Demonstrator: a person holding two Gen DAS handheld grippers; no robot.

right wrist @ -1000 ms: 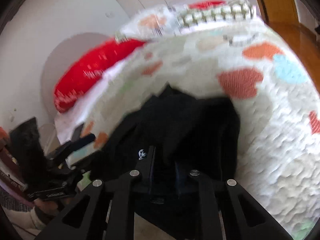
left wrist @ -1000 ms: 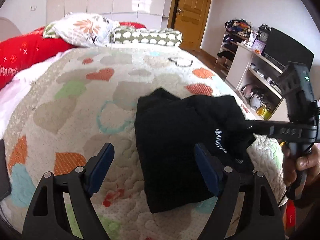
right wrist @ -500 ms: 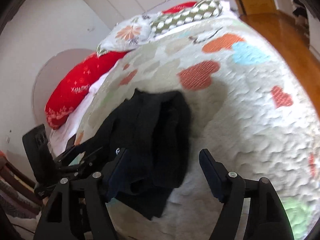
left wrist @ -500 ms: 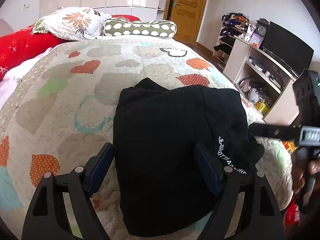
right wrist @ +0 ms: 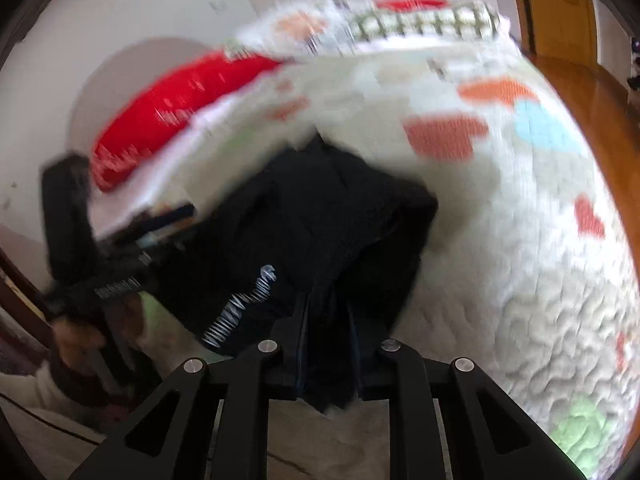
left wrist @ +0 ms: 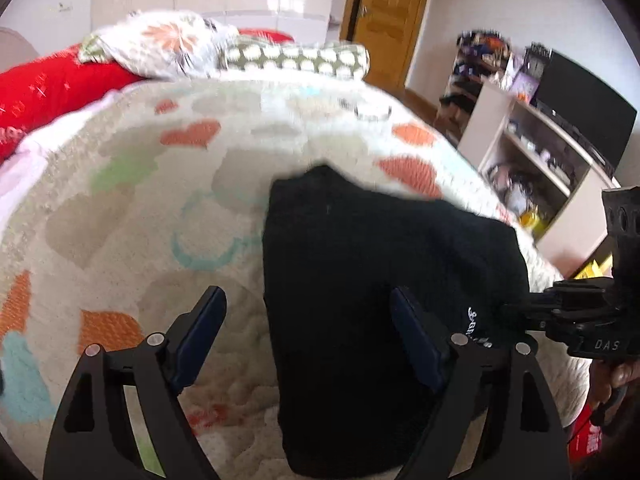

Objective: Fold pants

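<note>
My right gripper clamped on near edge of black pants, dark cloth bunched between nearly closed jaws. Pants lie folded on heart-print quilt; white lettering visible left of my fingers. Left gripper at frame left, beside pants, held in hand; jaw state unclear through blur. Red pillow and dotted green pillow at far end. Wooden floor right.

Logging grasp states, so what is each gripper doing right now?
Left gripper: open, holding nothing, over the black pants.
Right gripper: jaws shut on the pants' edge.
</note>
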